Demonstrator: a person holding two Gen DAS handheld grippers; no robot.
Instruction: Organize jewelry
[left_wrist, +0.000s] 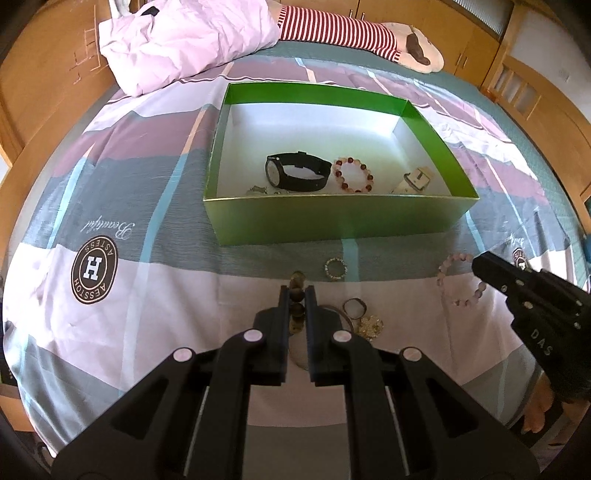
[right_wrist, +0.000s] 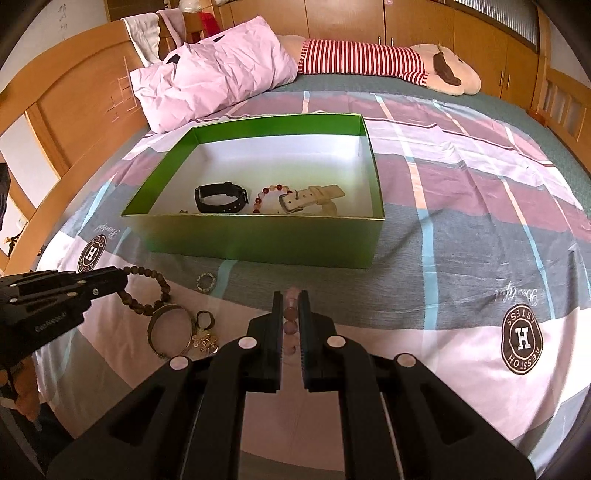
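Right view only: brown bead bracelet (right_wrist: 147, 291) loop, left gripper (right_wrist: 120, 282) pinching.

The green box (left_wrist: 332, 218) looks like glossy card, its inner floor matt white paper. The bedsheet (left_wrist: 147, 295) is soft, finely ribbed cloth. At 12 o'clock the pillow (right_wrist: 214, 70) is crinkled cloth before a smooth varnished wood headboard (right_wrist: 85, 107). The black watch (left_wrist: 295, 171) has a matt strap. The left gripper (left_wrist: 296, 295) looks like matt black plastic, pinching dull brown beads (right_wrist: 147, 291); the bangle (right_wrist: 170, 332) gleams like metal.
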